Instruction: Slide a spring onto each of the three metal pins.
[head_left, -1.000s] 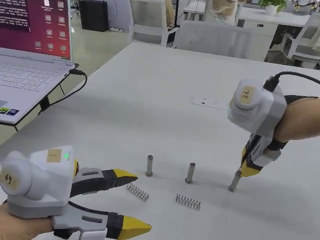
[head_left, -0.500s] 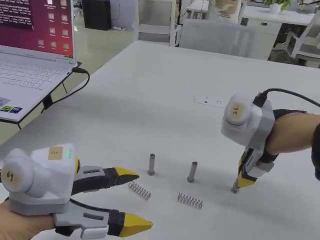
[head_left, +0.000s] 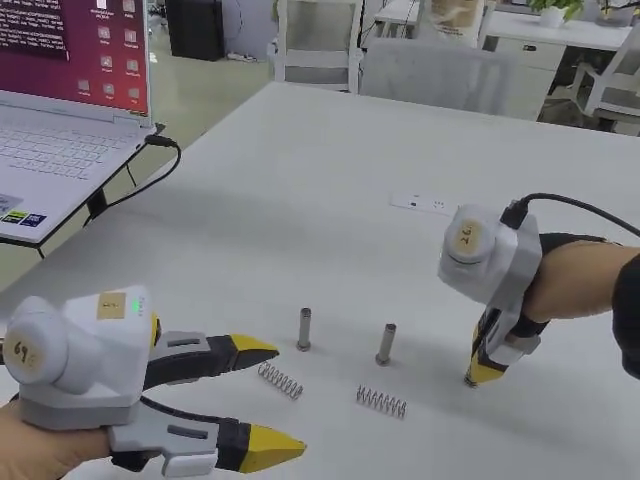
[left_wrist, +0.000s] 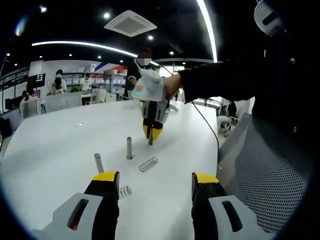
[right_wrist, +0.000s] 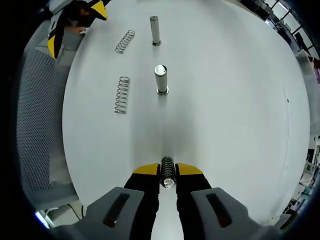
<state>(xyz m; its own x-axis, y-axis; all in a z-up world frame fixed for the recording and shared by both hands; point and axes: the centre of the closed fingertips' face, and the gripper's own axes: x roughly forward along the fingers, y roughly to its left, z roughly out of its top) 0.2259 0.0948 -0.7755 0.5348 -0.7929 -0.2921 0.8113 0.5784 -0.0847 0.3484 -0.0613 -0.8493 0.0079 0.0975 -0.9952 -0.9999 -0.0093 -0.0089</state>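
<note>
Two metal pins stand upright on the white table: the left pin (head_left: 304, 329) (right_wrist: 155, 30) (left_wrist: 98, 162) and the middle pin (head_left: 386, 343) (right_wrist: 160, 79) (left_wrist: 129, 148). Two loose springs lie in front of them, one (head_left: 279, 380) (right_wrist: 125, 41) near the left pin and the other (head_left: 381, 402) (right_wrist: 121, 94) near the middle pin. My right gripper (head_left: 485, 372) (left_wrist: 151, 132) points down over the third pin, shut on a spring (right_wrist: 167, 172) that sits around that pin. My left gripper (head_left: 265, 397) (left_wrist: 155, 180) hovers open at the near left, holding nothing.
An open laptop (head_left: 60, 100) sits at the far left with a black cable (head_left: 150, 175) trailing off it. A small white strip (head_left: 418, 205) lies flat beyond the pins. Chairs (head_left: 430, 75) stand past the table's far edge.
My right gripper has sunk lower along the third pin with the spring, so the pin is now almost hidden. The left gripper has stayed put.
</note>
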